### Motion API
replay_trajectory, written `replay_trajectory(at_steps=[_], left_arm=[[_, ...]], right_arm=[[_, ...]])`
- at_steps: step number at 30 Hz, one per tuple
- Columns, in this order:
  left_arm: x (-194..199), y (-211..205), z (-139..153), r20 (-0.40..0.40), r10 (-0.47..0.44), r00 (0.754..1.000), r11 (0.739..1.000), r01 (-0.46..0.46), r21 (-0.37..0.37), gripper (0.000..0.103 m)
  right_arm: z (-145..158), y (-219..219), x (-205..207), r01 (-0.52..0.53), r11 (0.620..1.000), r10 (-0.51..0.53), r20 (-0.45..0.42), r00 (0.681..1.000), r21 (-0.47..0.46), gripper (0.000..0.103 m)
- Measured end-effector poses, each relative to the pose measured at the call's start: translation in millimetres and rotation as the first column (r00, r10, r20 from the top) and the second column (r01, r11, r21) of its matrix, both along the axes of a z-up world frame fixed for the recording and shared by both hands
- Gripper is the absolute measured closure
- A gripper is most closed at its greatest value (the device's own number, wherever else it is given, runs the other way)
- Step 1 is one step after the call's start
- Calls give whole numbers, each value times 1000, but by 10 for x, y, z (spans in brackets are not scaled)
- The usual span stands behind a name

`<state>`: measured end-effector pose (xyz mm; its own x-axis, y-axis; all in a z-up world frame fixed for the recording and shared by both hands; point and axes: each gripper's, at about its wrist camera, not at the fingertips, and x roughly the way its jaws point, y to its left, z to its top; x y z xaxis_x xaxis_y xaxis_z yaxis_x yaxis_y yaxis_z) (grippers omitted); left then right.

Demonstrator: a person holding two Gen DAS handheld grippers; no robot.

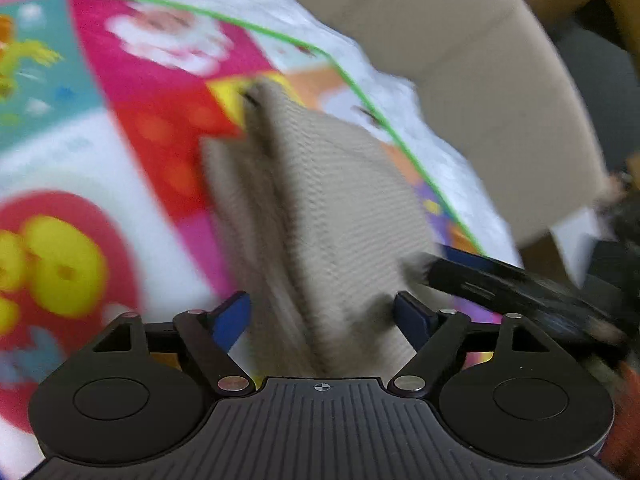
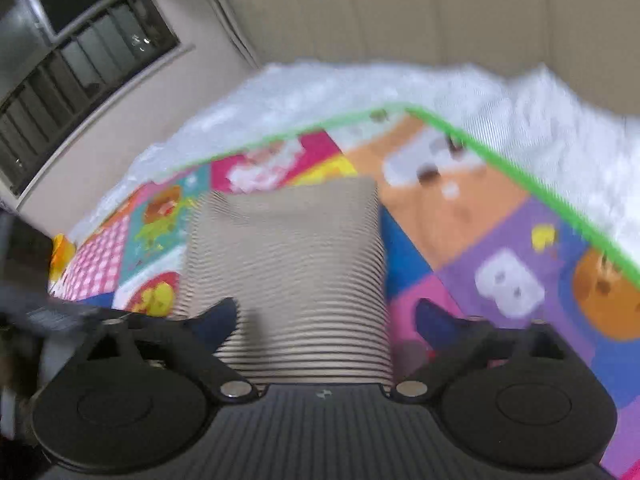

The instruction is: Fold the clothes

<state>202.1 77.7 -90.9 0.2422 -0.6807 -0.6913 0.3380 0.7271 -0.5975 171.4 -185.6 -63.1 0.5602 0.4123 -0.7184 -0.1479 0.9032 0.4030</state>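
Note:
A beige ribbed knit garment [image 1: 320, 208] lies folded on a colourful play mat [image 1: 152, 120]. In the left wrist view its folded layers run up between the fingers of my left gripper [image 1: 322, 314], which is open; the frame is blurred. In the right wrist view the garment [image 2: 288, 256] lies as a flat rectangle ahead of my right gripper [image 2: 324, 320], which is open with the near edge between its blue fingers. The other gripper shows at the right of the left wrist view [image 1: 516, 288].
The play mat [image 2: 500, 248] has a green border and rests on a white fluffy cover [image 2: 360, 88]. A beige sofa back [image 2: 440, 12] stands behind it. A wall and a barred window [image 2: 72, 52] are at the left.

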Motion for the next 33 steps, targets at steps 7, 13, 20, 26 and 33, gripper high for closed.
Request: replay_trajectory(at_steps=[7, 13, 20, 26, 33], left_arm=[[28, -192, -81, 63, -24, 998, 997, 19, 78, 24], [287, -233, -59, 136, -20, 990, 994, 5, 109, 25], [925, -129, -69, 214, 30, 976, 994, -51, 95, 24], [1269, 17, -123, 230, 82, 970, 994, -97, 53, 19], [1236, 177, 77, 246, 56, 968, 996, -70, 50, 22]], right_arm=[[-177, 5, 28, -57, 994, 61, -39, 997, 93, 28], [-222, 30, 336, -63, 993, 62, 12, 998, 98, 29], [-232, 141, 1013, -38, 997, 30, 118, 993, 71, 28], [-243, 262, 1418, -56, 997, 47, 165, 985, 48, 23], [-223, 206, 1332, -31, 998, 22, 177, 984, 49, 6]])
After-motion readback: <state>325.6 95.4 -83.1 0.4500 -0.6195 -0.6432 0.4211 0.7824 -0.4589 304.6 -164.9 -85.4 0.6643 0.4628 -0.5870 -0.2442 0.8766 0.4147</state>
